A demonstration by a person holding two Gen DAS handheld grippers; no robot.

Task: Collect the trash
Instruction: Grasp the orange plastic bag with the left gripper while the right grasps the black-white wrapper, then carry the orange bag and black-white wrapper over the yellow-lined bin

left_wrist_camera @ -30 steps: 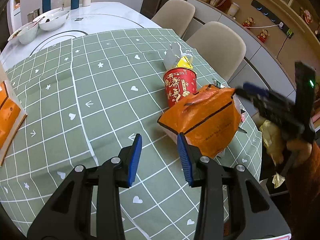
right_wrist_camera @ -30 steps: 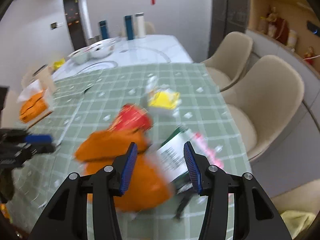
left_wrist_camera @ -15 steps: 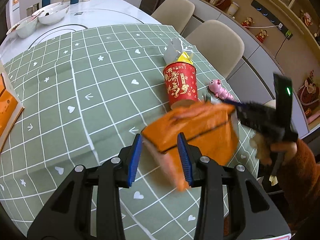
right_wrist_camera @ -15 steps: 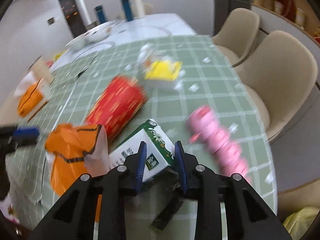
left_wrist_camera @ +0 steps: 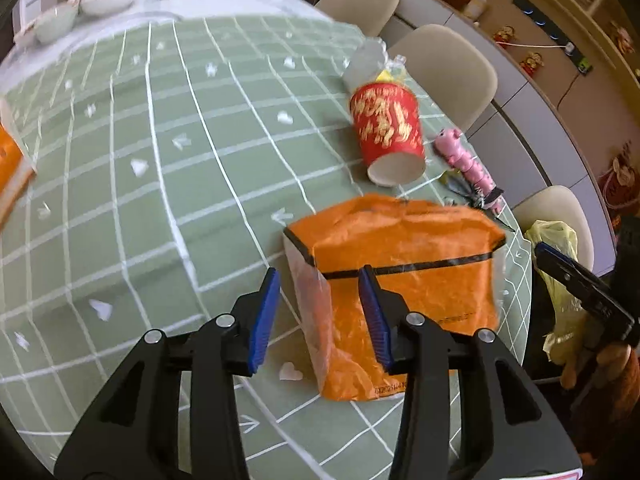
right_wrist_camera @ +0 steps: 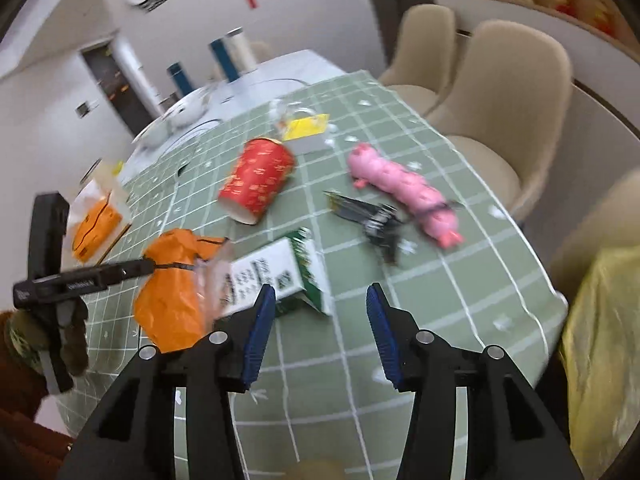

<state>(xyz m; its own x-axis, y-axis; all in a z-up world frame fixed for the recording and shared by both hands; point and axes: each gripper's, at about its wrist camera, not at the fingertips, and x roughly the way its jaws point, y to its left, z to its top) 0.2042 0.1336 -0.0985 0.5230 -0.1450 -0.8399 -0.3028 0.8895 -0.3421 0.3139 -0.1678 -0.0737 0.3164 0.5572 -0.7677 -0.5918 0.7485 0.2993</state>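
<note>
Left gripper (left_wrist_camera: pixel 318 312) is opening, jaws straddling the orange bag's (left_wrist_camera: pixel 404 280) corner, not pinching. Right gripper (right_wrist_camera: pixel 320 328) is opening too, empty, the green-white carton (right_wrist_camera: pixel 276 276) lying just ahead beside the bag. Mid-bagging; next is regripping the bag mouth.

On the tablecloth (right_wrist_camera: pixel 460 280), the carton (right_wrist_camera: pixel 276 276) is placed right of the bag (right_wrist_camera: pixel 176 296). Behind them the cup (right_wrist_camera: pixel 256 176) is laid on its side, with the toy (right_wrist_camera: pixel 400 196) to its right. 2 chairs (right_wrist_camera: pixel 500 120) are set beyond.
</note>
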